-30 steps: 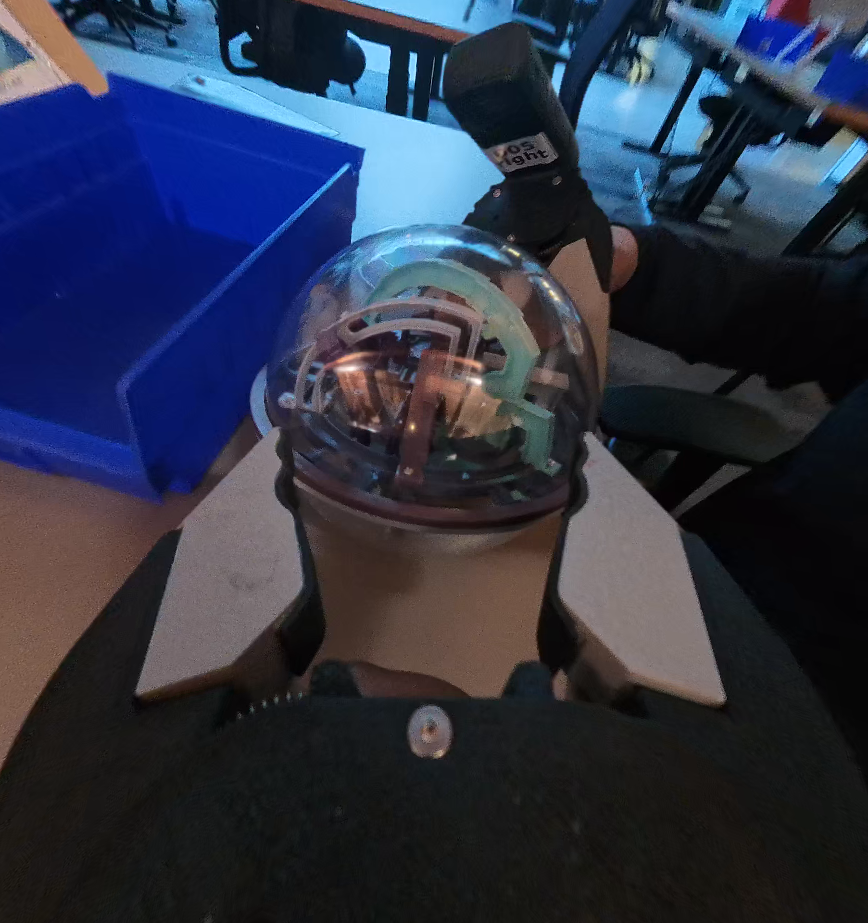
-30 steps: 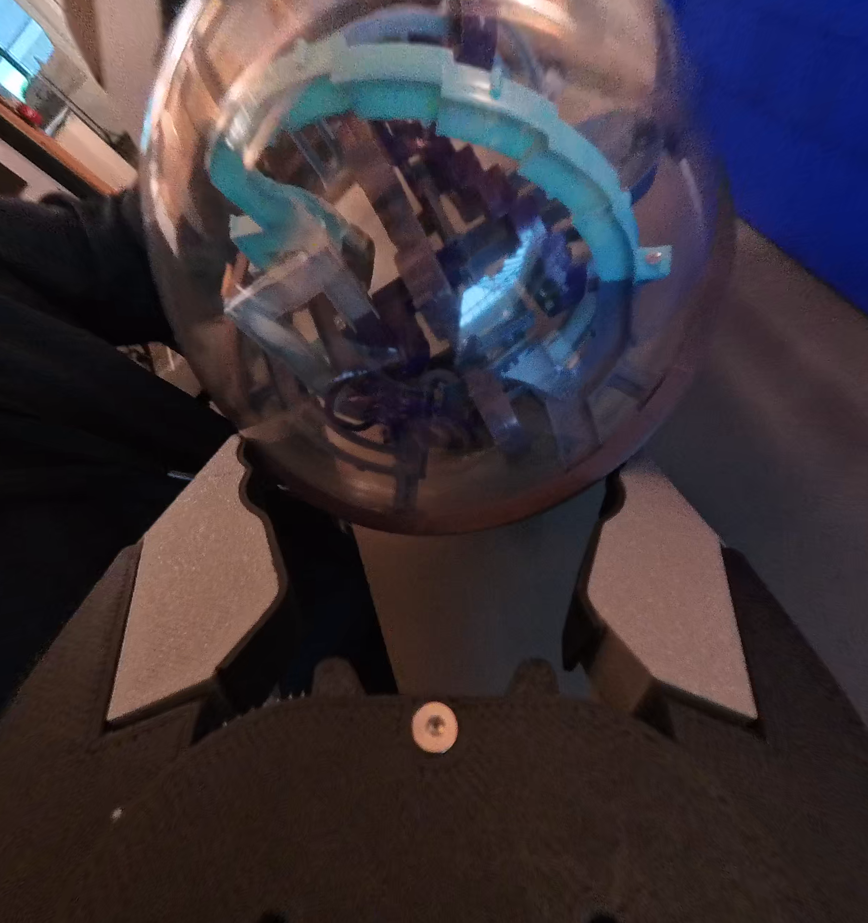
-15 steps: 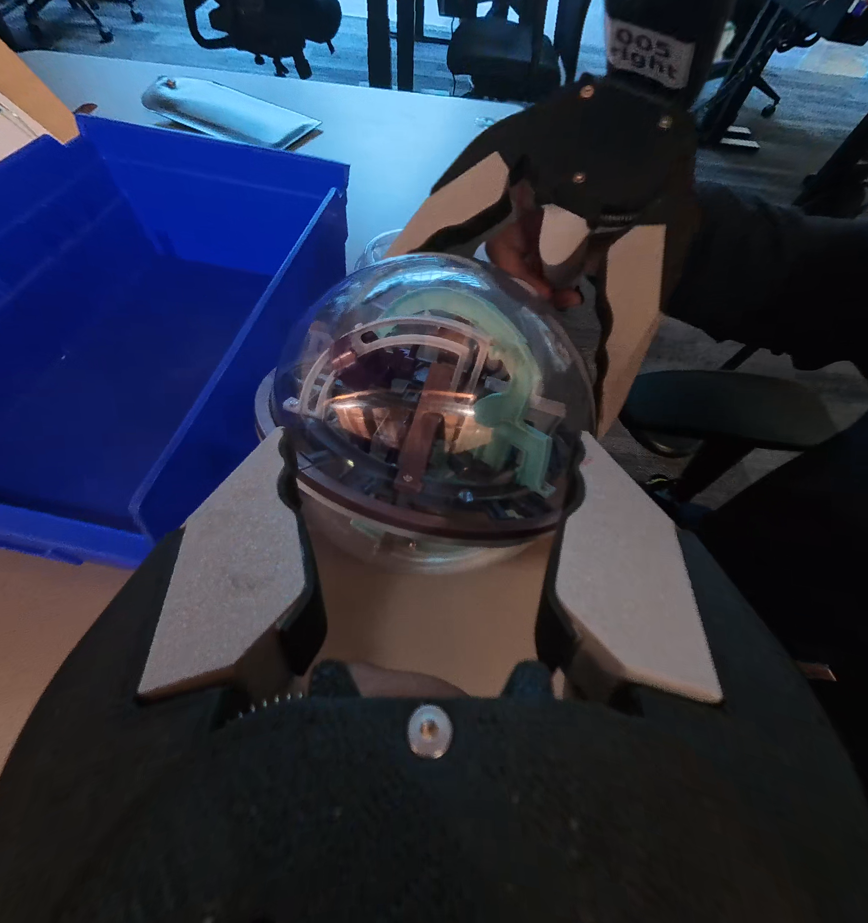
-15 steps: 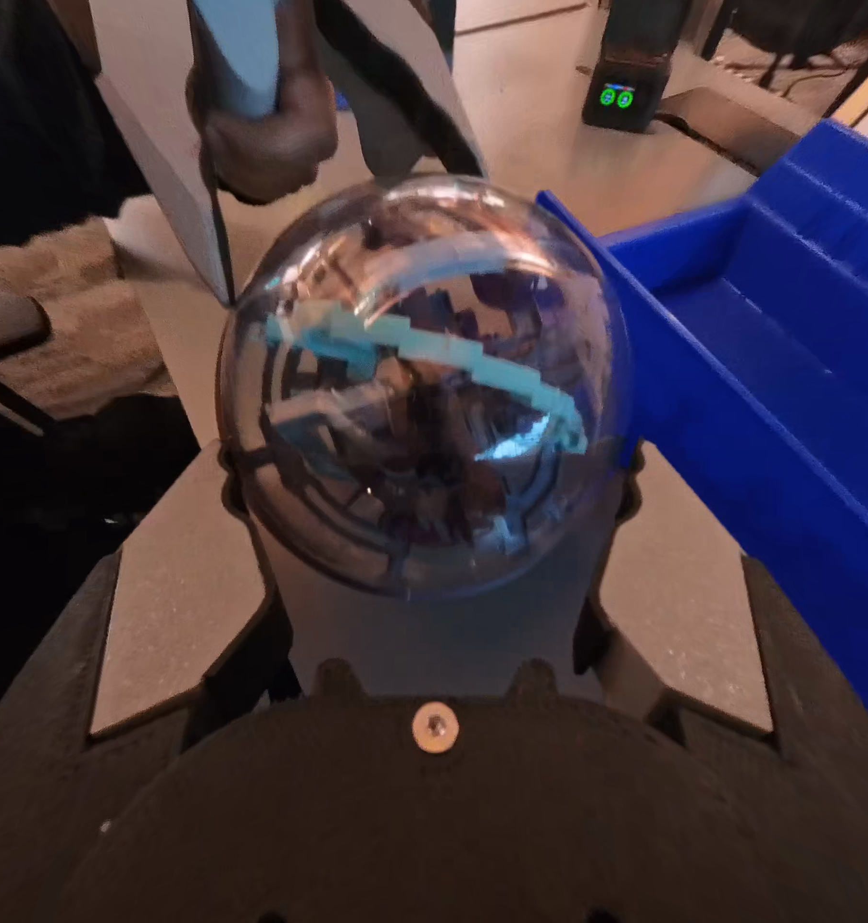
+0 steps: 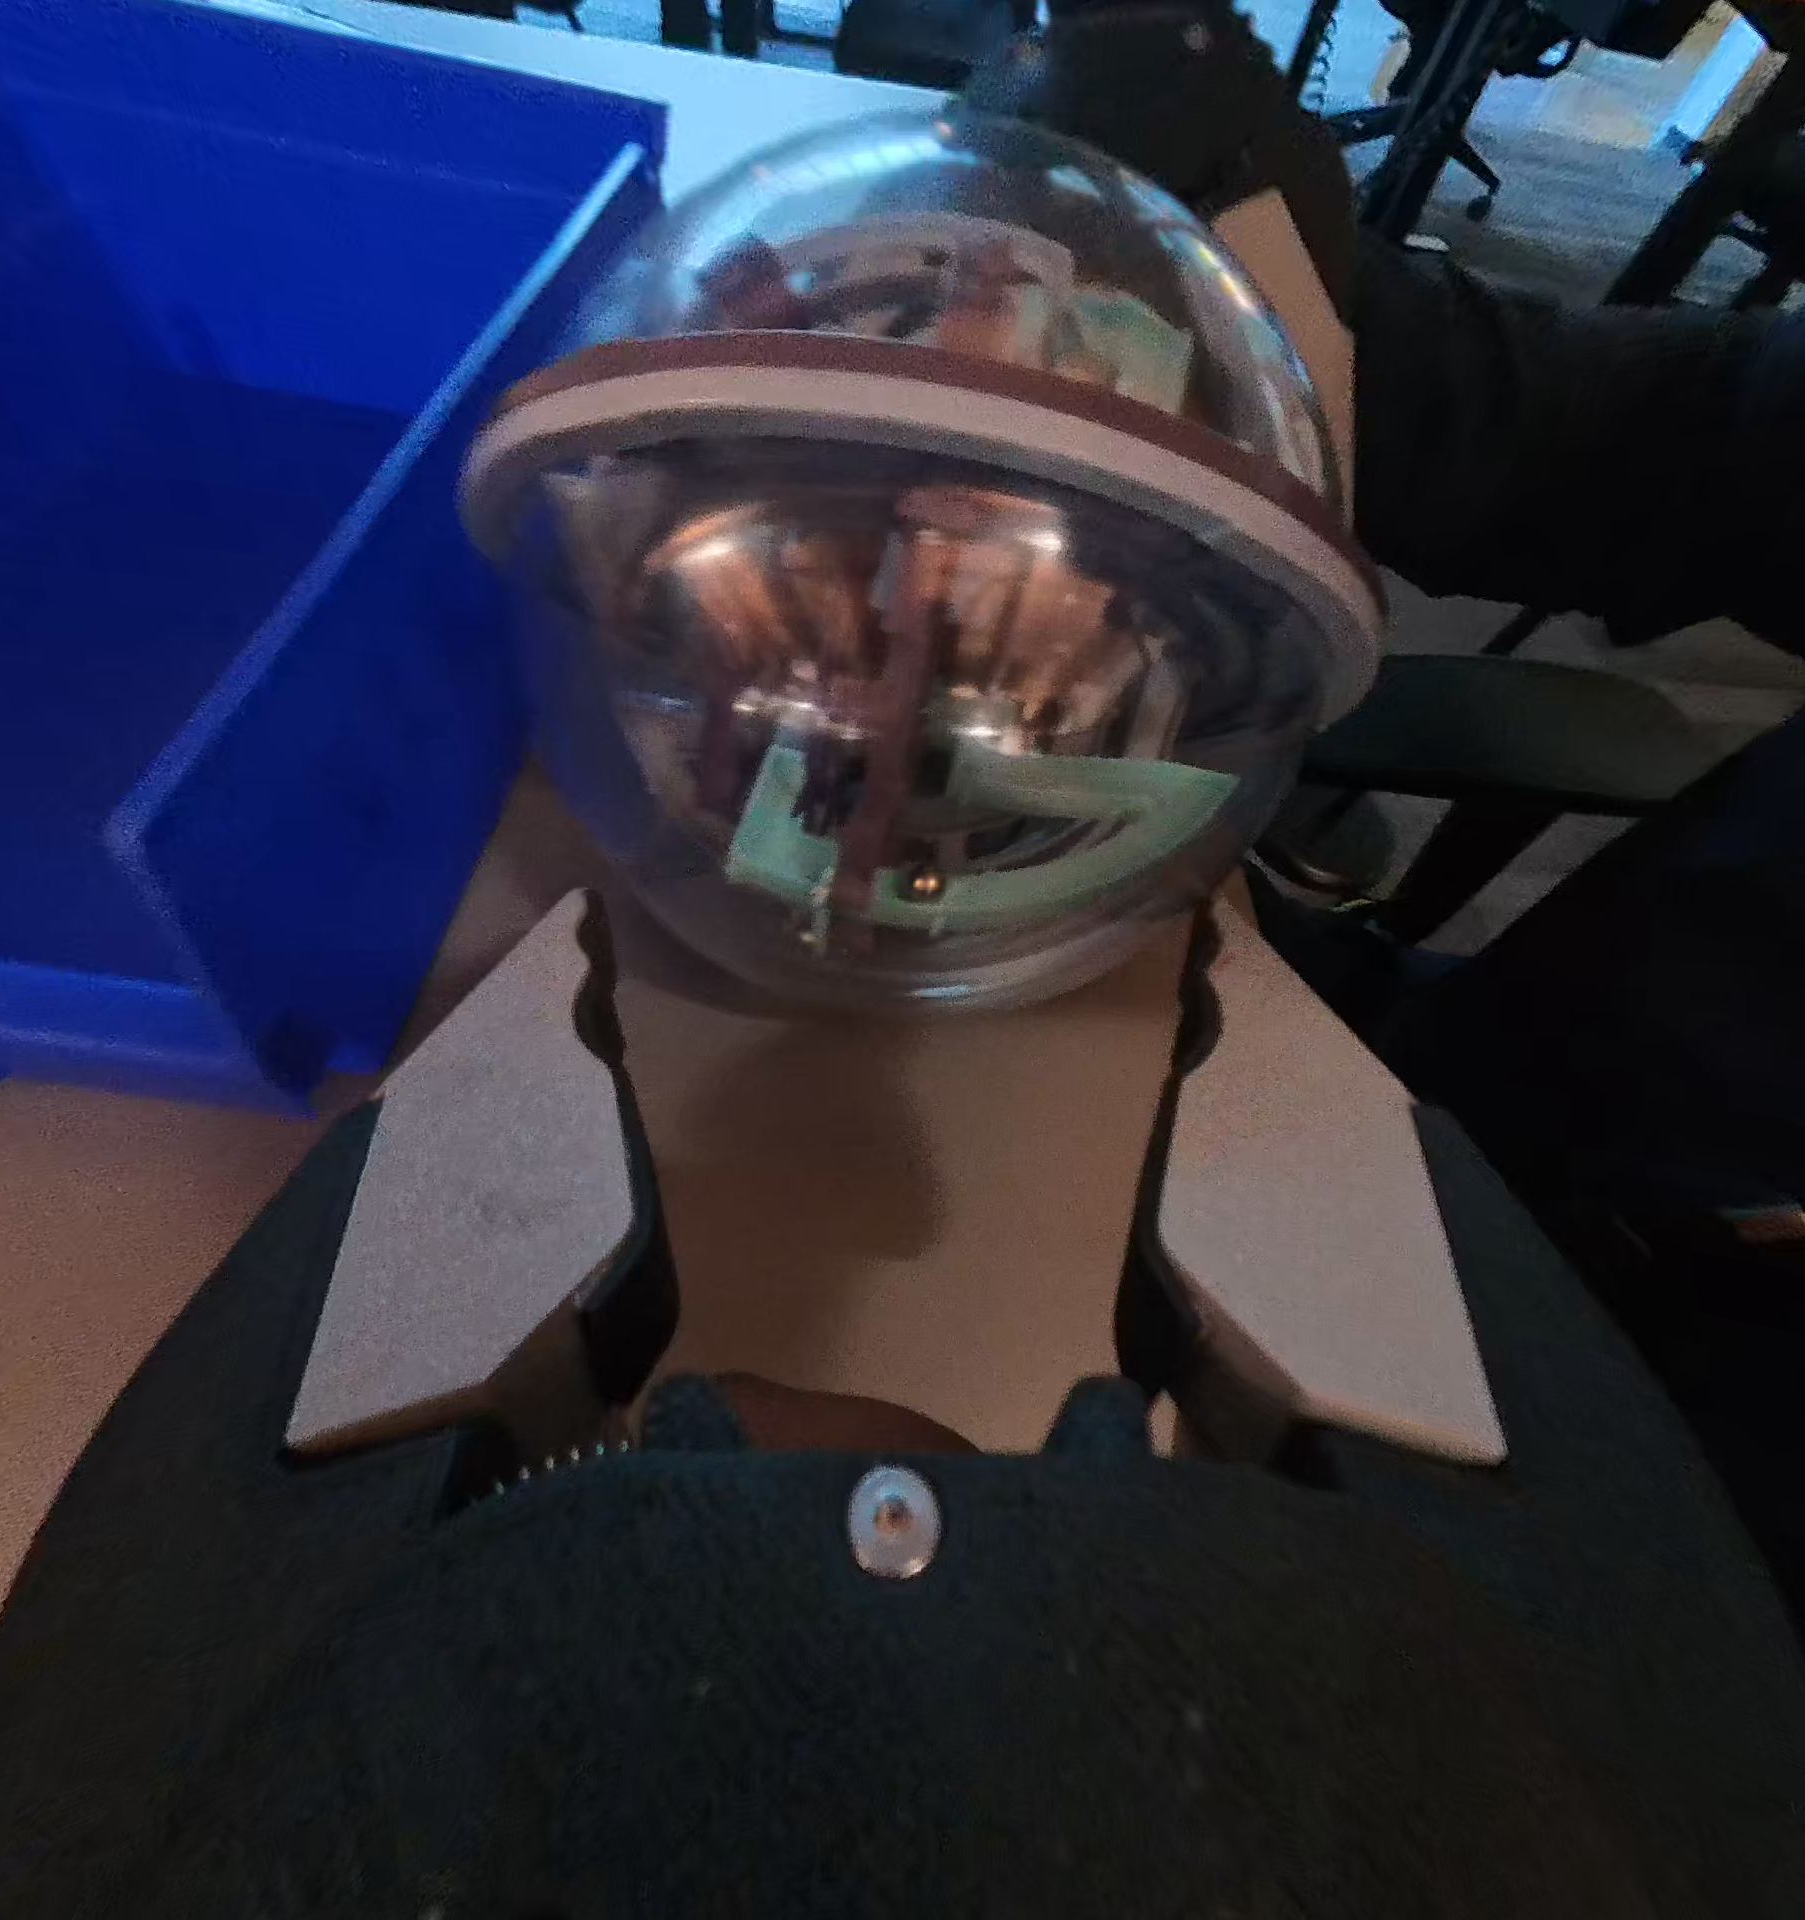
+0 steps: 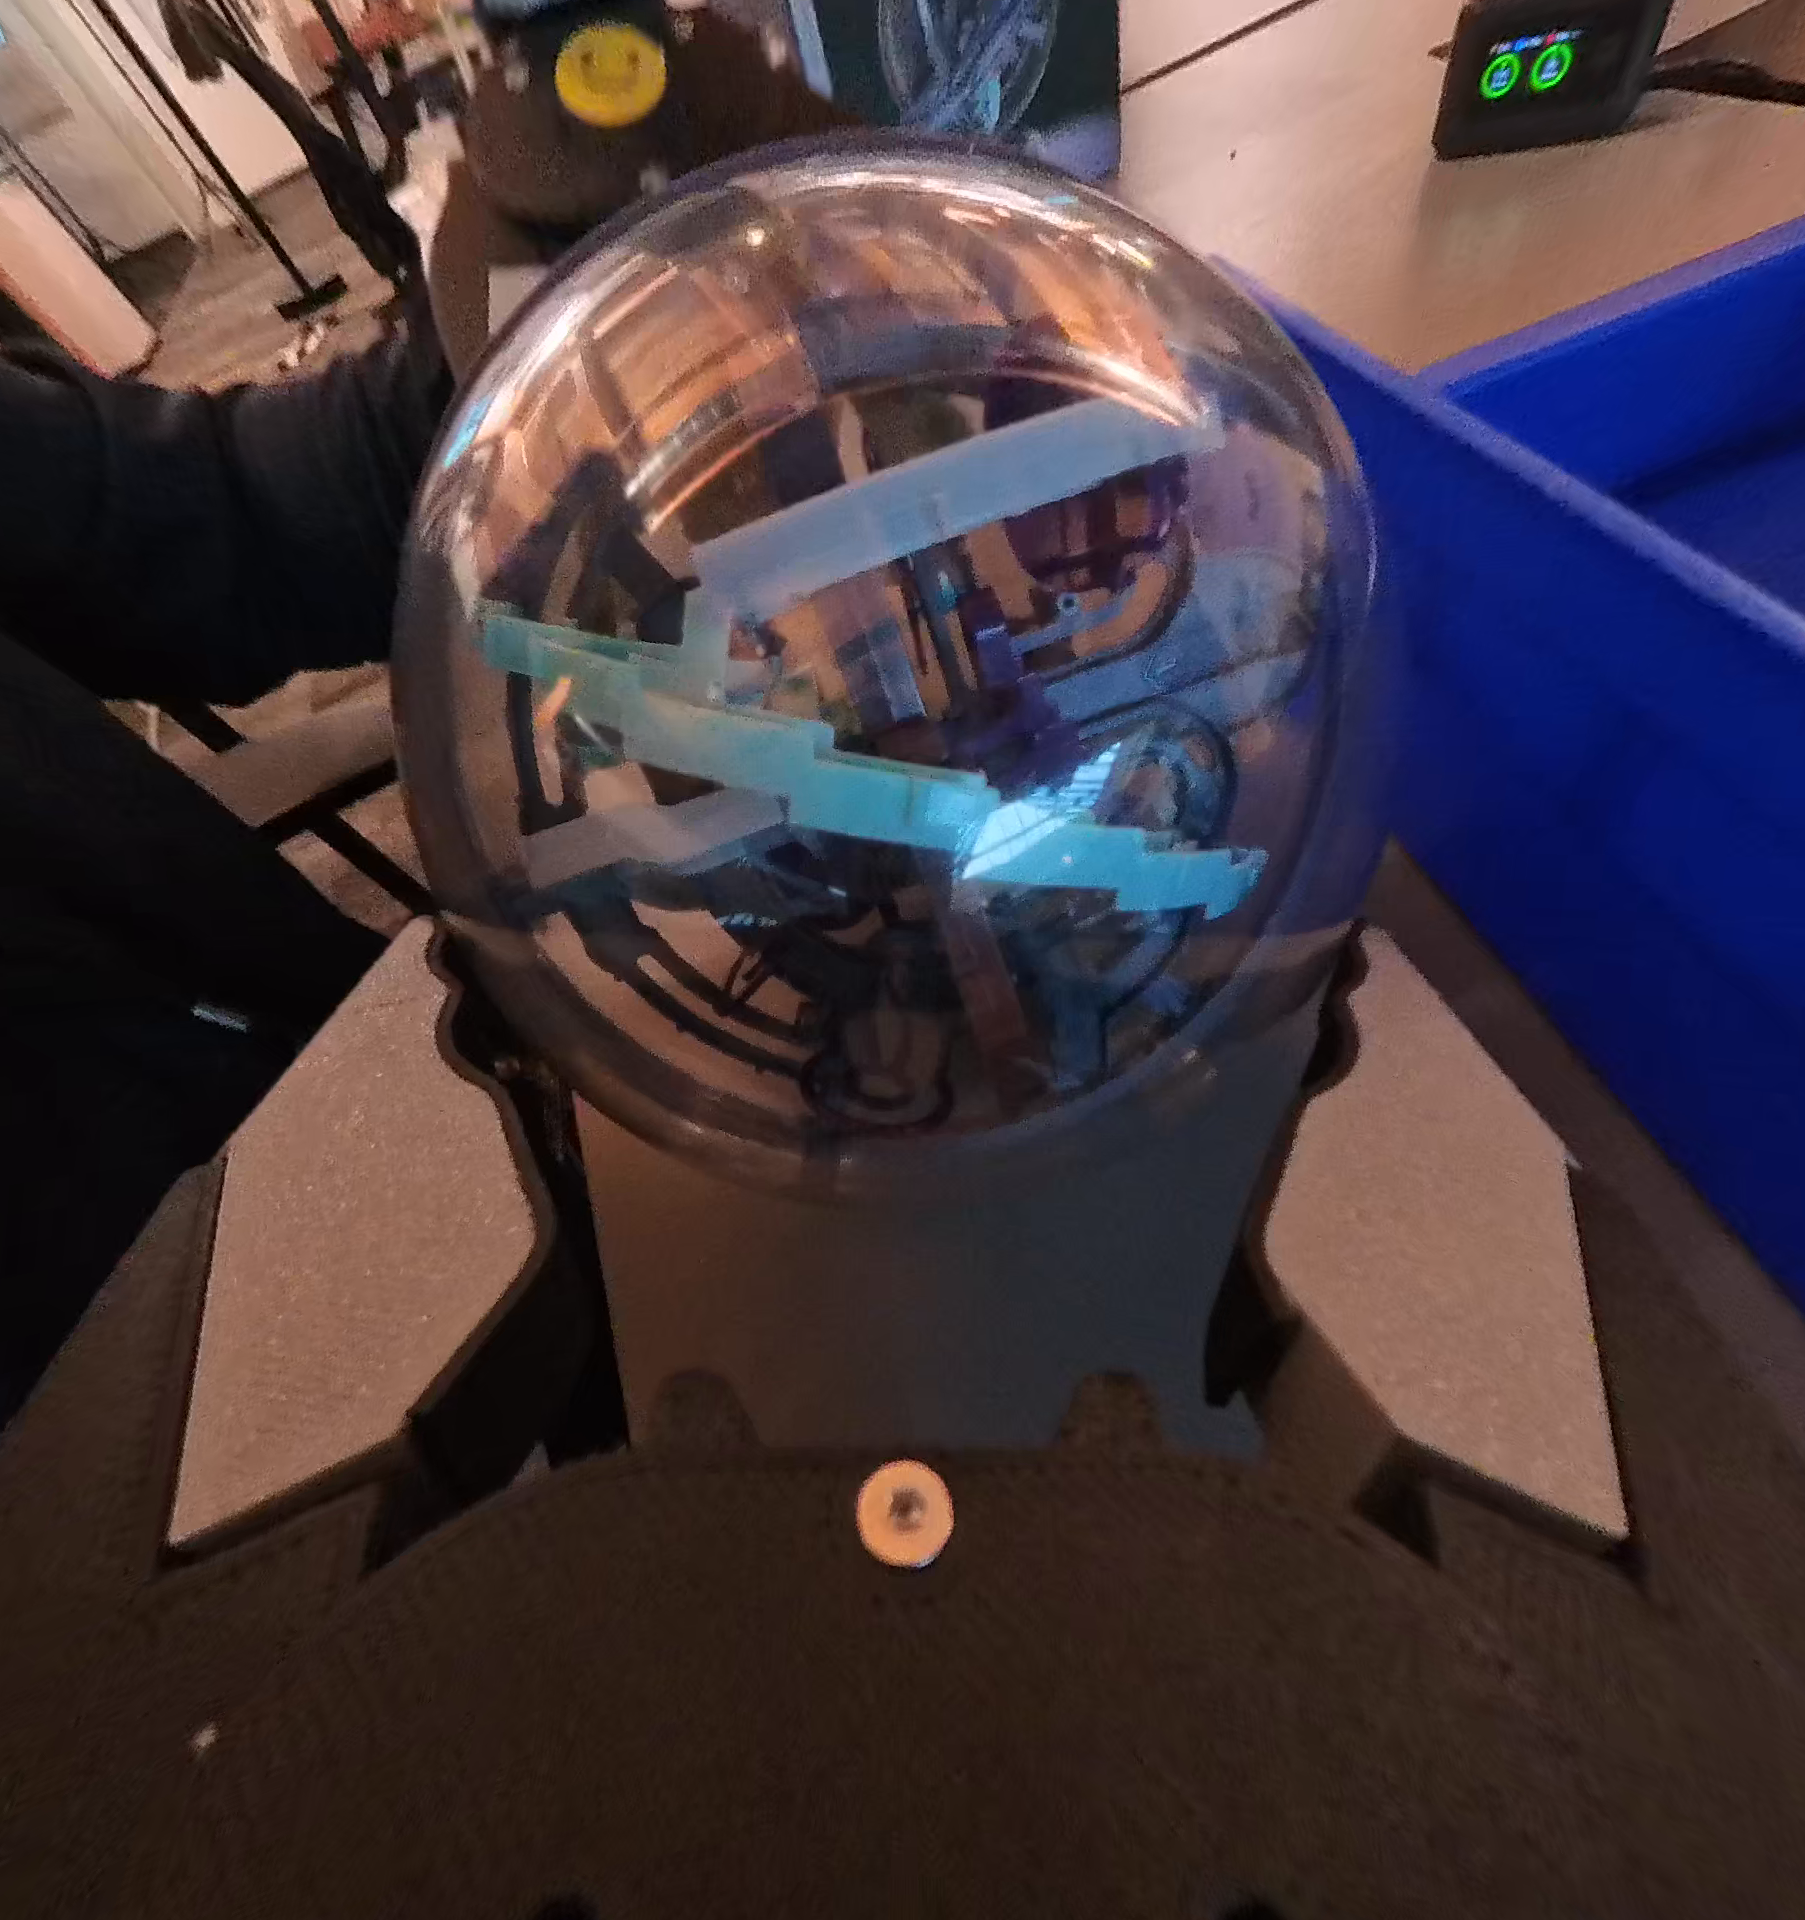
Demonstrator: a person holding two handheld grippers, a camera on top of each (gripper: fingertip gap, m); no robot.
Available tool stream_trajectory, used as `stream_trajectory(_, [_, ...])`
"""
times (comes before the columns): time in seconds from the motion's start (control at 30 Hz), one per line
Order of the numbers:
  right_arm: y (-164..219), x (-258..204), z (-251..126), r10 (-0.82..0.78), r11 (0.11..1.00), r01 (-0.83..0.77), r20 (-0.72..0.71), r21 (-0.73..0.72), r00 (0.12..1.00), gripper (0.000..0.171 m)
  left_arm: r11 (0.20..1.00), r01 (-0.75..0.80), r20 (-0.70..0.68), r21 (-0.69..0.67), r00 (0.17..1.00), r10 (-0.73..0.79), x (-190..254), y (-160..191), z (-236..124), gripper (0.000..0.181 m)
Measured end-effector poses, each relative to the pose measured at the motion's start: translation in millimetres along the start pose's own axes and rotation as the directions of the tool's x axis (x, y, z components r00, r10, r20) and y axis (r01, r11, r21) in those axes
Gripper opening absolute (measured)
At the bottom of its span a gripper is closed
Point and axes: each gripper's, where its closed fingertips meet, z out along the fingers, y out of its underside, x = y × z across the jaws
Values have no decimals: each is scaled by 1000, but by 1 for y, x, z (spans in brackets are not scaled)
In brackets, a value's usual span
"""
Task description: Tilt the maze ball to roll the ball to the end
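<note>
The maze ball [image 5: 919, 571] is a clear sphere with a pale rim band and green and brown tracks inside. A small steel ball [image 5: 924, 883] sits on a green track near the bottom. My left gripper [image 5: 893, 925] is shut on the sphere's lower part, with its pads at the two sides. In the right wrist view the maze ball [image 6: 877, 675] fills the middle. My right gripper [image 6: 893, 945] is shut on it from the opposite side, with the pads against its flanks. One finger of the right gripper [image 5: 1282, 260] shows behind the sphere.
A blue bin [image 5: 202, 468] stands close to the ball's left on the tan table [image 5: 98, 1247]; it lies at the right in the right wrist view [image 6: 1604, 675]. A person's dark sleeve [image 6: 98, 520] is at the left. A small device with green lights [image 6: 1532, 62] sits far back.
The maze ball has tipped and risen in the left gripper, so the rim band now sits high and the pads hold lower on the sphere. The right gripper closed in around it from behind.
</note>
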Motion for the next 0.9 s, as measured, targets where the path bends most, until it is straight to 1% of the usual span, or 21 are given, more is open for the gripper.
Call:
stream_trajectory(0.03, [-2,2,1,10,1000,-10,5,13,1000,153,1000,-16,4,0,1000,16,0,1,4,109])
stream_trajectory(0.1, [-5,5,2,13,1000,-13,8,25,1000,153,995,-97,64,-25,993,98,-4,7,9,110])
stream_trajectory(0.17, [-7,5,3,-13,1000,13,11,26,1000,154,989,-148,107,-29,983,151,-6,9,11,112])
stream_trajectory(0.3, [-9,3,8,-68,998,68,3,15,998,156,982,-186,145,-26,971,188,-6,11,12,117])
stream_trajectory(0.43, [-8,1,10,-112,994,112,4,17,994,156,969,-246,180,-21,953,245,-4,5,8,120])
stream_trajectory(0.63, [-24,-5,6,-173,980,172,6,104,985,156,950,-310,230,25,927,296,1,-11,-2,121])
stream_trajectory(0.77, [-30,-4,10,-232,965,230,-1,123,973,156,938,-346,273,4,903,332,-3,-11,-8,122])
stream_trajectory(0.9, [-36,0,15,-252,955,247,11,161,968,156,940,-341,298,-4,897,327,-9,-9,-12,122])
